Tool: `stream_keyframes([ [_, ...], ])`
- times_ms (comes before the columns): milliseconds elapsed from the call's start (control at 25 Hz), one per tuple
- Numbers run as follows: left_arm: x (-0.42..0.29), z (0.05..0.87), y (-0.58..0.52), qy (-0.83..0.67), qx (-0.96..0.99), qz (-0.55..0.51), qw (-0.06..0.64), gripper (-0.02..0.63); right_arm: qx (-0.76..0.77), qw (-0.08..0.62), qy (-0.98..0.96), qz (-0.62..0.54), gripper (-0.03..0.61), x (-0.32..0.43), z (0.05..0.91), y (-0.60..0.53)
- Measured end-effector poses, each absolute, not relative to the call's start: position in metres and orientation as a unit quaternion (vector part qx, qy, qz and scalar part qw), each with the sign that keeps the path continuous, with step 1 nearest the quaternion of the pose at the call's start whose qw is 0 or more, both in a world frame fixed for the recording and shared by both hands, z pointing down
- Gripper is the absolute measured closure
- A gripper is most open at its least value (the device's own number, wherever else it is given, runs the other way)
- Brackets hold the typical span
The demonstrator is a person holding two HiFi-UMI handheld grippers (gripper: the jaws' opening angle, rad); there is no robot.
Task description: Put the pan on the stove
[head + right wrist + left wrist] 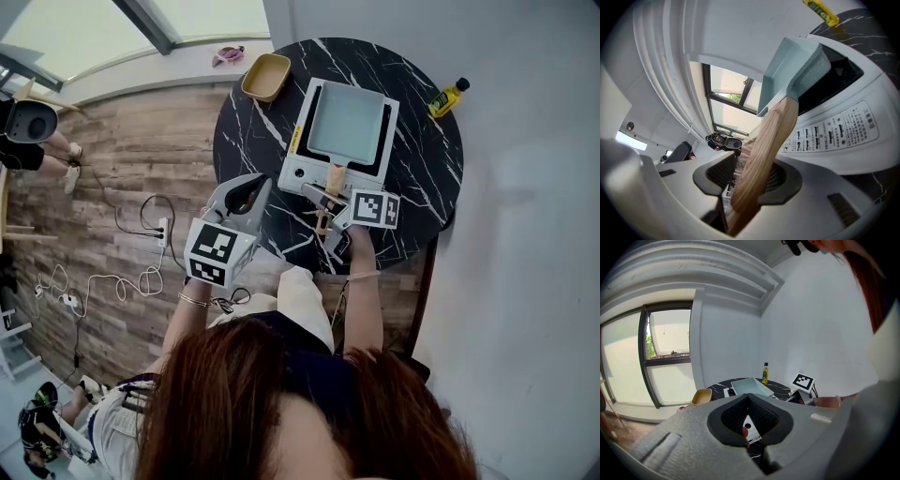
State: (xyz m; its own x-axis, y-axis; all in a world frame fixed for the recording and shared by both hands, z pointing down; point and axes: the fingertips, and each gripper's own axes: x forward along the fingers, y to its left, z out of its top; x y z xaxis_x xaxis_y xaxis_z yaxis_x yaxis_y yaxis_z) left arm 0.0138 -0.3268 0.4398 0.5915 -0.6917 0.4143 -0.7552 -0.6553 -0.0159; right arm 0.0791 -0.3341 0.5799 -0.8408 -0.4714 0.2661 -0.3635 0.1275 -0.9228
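A pale blue-green square pan [347,122] sits on the white stove [302,175] on the round black marble table [246,127]. Its wooden handle [330,192] points toward me. My right gripper [322,216] stands open, with the handle [764,150] lying between its jaws and a gap showing beside the wood. In the right gripper view the pan [792,61] rises above the stove's control panel [848,129]. My left gripper [248,192] hovers at the table's left edge, away from the pan, its pads [761,411] meeting at the tip with nothing held.
A yellow bowl [265,77] stands at the table's far left and an oil bottle [447,97] at the far right. Cables and a power strip [159,230] lie on the wooden floor to the left. A white wall runs along the right.
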Motion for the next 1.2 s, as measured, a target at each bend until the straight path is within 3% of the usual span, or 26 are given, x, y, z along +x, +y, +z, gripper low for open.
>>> stream_keyframes([
  [1200,0.016,0.429,-0.299,-0.395,0.897,0.188,0.066,0.601,-0.350,0.072,0.722,-0.593,0.416,0.122,0.577,-0.311],
])
